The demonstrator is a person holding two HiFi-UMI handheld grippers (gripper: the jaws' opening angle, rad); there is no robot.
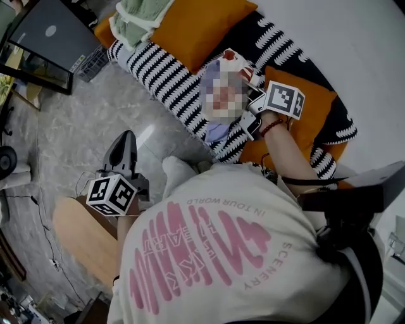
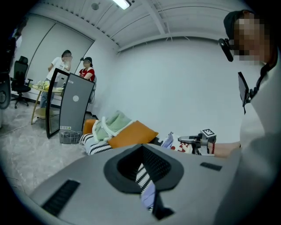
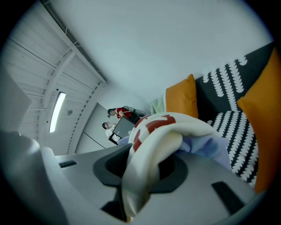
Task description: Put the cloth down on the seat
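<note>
The cloth (image 1: 218, 131) is white with red print and a lavender part. It hangs bunched over the black-and-white striped seat (image 1: 168, 82) of the sofa. My right gripper (image 1: 250, 101) is shut on the cloth, and in the right gripper view the folds (image 3: 153, 140) fill the space between the jaws. The left gripper view shows that gripper (image 2: 193, 139) from the side, with the cloth (image 2: 169, 141) at its tip. My left gripper (image 1: 125, 137) is held low over the floor, away from the sofa. Its jaws are together with nothing between them (image 2: 148, 186).
Orange cushions (image 1: 196, 25) (image 1: 310, 120) lie on the sofa, with a green and white blanket (image 1: 136, 19) at its far end. A dark-framed panel (image 1: 50, 38) and a wire basket (image 1: 95, 63) stand on the grey floor. A wooden board (image 1: 82, 234) is near my left side. Two people (image 2: 66, 66) stand far off.
</note>
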